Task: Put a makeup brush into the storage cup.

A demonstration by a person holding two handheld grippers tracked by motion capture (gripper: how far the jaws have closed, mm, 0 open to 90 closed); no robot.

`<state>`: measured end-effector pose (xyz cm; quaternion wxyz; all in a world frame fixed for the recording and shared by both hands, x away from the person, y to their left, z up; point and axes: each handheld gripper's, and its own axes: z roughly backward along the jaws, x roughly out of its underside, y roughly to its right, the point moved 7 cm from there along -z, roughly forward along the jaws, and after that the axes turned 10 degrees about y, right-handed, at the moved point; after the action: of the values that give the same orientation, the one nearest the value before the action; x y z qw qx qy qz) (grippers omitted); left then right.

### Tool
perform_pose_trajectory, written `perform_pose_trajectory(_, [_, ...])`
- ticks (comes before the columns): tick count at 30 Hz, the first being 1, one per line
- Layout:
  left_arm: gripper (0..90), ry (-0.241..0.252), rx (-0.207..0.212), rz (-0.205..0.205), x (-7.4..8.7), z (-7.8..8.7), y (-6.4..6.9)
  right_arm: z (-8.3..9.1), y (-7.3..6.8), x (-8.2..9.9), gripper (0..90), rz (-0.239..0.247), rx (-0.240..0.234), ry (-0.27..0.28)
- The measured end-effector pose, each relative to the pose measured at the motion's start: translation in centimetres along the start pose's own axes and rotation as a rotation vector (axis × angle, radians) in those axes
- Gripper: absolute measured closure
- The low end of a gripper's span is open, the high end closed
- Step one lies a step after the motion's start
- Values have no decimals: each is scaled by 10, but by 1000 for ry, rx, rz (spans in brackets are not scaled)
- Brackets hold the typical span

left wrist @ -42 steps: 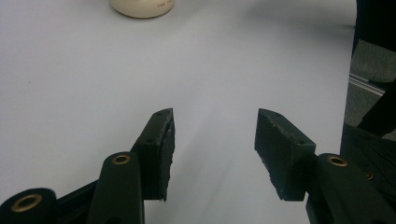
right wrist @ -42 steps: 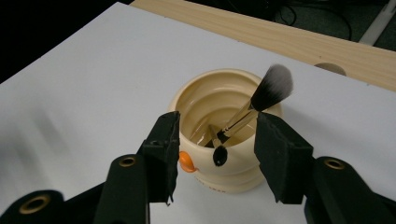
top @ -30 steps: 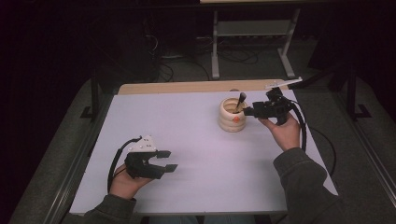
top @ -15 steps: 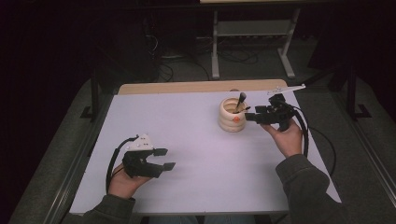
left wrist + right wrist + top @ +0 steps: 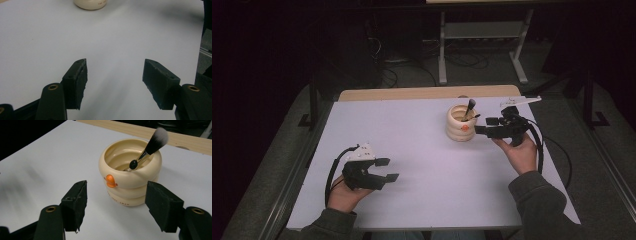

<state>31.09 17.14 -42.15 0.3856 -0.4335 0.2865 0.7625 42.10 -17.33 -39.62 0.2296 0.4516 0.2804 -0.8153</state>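
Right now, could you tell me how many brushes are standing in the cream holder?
1: a makeup brush leans on the far rim of the cream ringed holder, bristles up. Its handle is hidden inside; smaller items there might be too.

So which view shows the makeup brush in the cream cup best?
The right gripper view: the brush leans on the cup rim, bristles up, close and sharp. In the high view it is small; the left gripper view catches just the cup's base.
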Motion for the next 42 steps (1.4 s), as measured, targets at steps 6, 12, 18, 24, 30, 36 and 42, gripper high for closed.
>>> perform_pose_trajectory(6, [349, 0, -1, 4, 1, 0, 0, 0, -2, 3, 324, -1, -2, 0])
perform_pose_trajectory(12, [345, -4, -4, 2, 1, 1, -2, 1, -5, 8, 321, 10, -4, 2])
perform_pose_trajectory(18, [339, 2, -13, 4, 1, 2, -4, 5, -9, 13, 309, 9, -15, 11])
perform_pose_trajectory(24, [324, -2, -26, 3, 2, 4, -8, 9, -12, 18, 305, 22, -17, 18])
perform_pose_trajectory(30, [311, 5, -40, 13, 3, 6, -10, 10, -16, 24, 304, 38, -14, 16])
perform_pose_trajectory(36, [303, 12, -49, 17, 4, 7, -13, 12, -18, 32, 304, 38, -16, 9])
perform_pose_trajectory(42, [299, 9, -55, 18, 5, 8, -13, 12, -18, 38, 301, 29, -17, 1])
